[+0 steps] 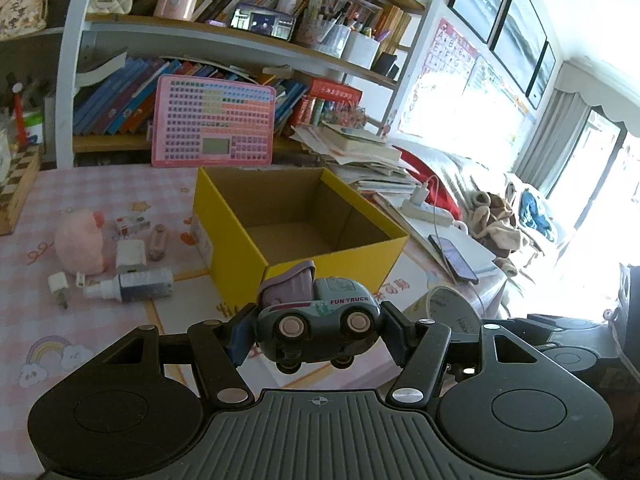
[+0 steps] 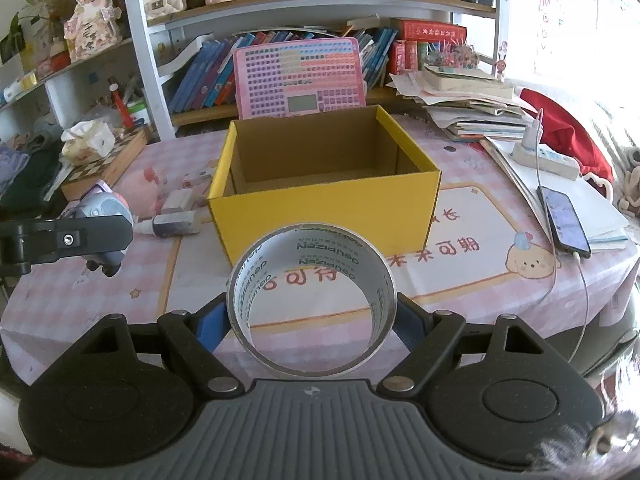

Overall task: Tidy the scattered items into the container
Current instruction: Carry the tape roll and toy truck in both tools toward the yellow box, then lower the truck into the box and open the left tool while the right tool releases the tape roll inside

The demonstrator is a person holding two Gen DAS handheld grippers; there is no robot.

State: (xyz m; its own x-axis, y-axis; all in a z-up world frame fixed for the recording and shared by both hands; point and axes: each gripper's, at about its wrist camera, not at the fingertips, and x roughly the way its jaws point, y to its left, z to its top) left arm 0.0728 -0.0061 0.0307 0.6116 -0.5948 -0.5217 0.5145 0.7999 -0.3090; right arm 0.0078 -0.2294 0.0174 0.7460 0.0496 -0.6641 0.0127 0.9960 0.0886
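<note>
Yellow cardboard box (image 1: 280,216): sitting open on the pink checked tabletop (image 1: 100,184). Left wrist view: left tool (image 1: 318,330) clamping a grey-green toy truck (image 1: 316,320) in front of the box; pink plush (image 1: 80,242), chargers and a bottle (image 1: 132,285) lying left of it. Right wrist view: right tool (image 2: 312,320) gripping a tape roll (image 2: 312,300) before the box (image 2: 324,208); phone (image 2: 564,222) lying to the right.

Pink checked cloth (image 2: 472,168) covers surface, cartoon puppy (image 2: 530,263) printed on it. I see pink toy keyboard (image 2: 300,76) leaning on bookshelf (image 1: 240,46), full of books. Messy paper stack (image 2: 472,108) on right. Phone (image 2: 563,220) lies flat near edge, white cable plugged in, beside white power strip (image 2: 546,158). Chessboard box (image 2: 106,164) on far left, tissue pack (image 2: 86,142) on top. Dark framed pictures (image 1: 504,20) hang on wall.
</note>
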